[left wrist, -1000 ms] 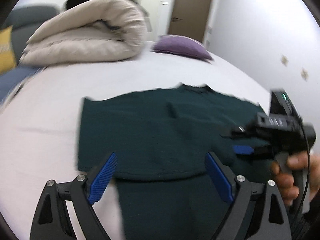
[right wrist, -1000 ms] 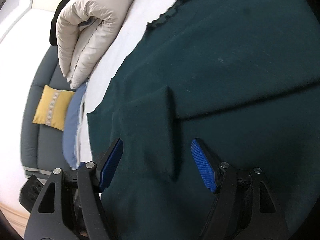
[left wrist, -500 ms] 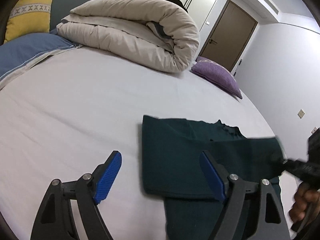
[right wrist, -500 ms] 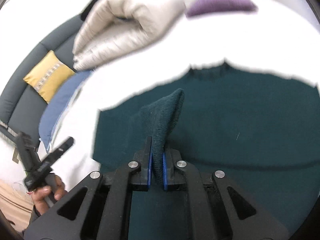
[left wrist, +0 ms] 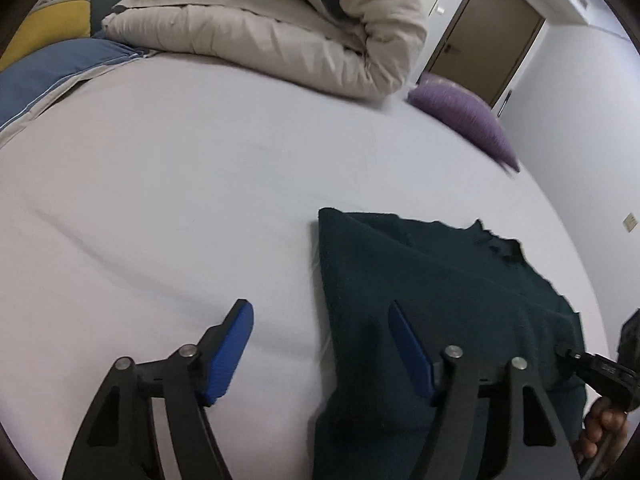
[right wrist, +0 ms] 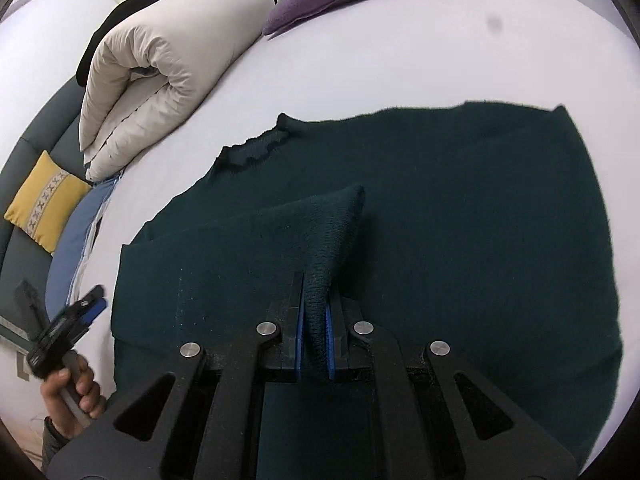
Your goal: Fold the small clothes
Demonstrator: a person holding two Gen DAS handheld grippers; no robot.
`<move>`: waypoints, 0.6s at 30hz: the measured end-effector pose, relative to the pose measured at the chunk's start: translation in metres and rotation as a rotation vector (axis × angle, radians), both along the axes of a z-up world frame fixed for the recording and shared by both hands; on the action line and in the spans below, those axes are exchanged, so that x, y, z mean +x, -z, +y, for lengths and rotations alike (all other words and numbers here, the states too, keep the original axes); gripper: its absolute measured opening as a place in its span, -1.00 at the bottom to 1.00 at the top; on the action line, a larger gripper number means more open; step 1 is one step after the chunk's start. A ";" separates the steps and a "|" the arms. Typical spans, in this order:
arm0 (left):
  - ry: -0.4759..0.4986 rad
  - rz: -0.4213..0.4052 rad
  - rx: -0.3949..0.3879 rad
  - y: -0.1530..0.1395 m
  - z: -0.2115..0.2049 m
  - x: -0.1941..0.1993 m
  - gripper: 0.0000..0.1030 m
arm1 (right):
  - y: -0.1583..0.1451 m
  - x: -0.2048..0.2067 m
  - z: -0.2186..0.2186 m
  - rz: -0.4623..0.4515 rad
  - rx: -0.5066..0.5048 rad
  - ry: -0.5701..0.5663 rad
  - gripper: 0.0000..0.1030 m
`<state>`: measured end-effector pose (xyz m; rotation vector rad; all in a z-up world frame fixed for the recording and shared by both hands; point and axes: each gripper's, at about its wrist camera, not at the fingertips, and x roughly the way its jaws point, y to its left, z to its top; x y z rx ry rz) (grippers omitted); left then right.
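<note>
White sheeting covers the bed (left wrist: 200, 184) you are working on, and your dark green sweater (right wrist: 460, 220) lies flat on it with its ruffled collar (right wrist: 256, 148) toward the head of the bed. One sleeve (right wrist: 320, 236) is folded in over the body, and your right gripper (right wrist: 314, 332) is clamped on its cuff, the knit bunched between the blue pads and lifted into a small peak. Your left gripper (left wrist: 320, 344) is spread wide and holds nothing: its right finger (left wrist: 412, 356) is over the sweater's side edge, its left finger (left wrist: 230, 352) over bare sheet just beside it. In the right wrist view, your left hand (right wrist: 74, 388) shows off the sweater's corner near the bed's edge. Farther out, a rolled beige duvet (left wrist: 280, 28) sits at the head of the bed, with a purple pillow (left wrist: 464, 120) beside it. A blue pillow (left wrist: 52, 68) and a yellow cushion (right wrist: 44, 200) lie past the bed's side edge, and a brown door (left wrist: 488, 36) stands behind.
</note>
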<state>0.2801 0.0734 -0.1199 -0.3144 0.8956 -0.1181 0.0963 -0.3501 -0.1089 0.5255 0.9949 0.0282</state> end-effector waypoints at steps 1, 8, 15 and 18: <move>-0.005 0.001 0.010 0.000 -0.001 0.005 0.38 | 0.000 0.001 -0.002 -0.001 0.011 0.002 -0.86; 0.018 0.049 0.090 0.010 -0.020 0.042 0.33 | 0.009 -0.014 -0.013 -0.020 0.072 -0.018 -0.86; 0.067 0.020 0.182 0.012 -0.037 0.054 -0.75 | 0.009 -0.023 -0.021 -0.022 0.066 -0.017 -0.86; 0.081 -0.028 0.250 0.011 -0.045 0.053 -0.82 | 0.006 -0.025 -0.026 -0.041 0.080 0.001 -0.87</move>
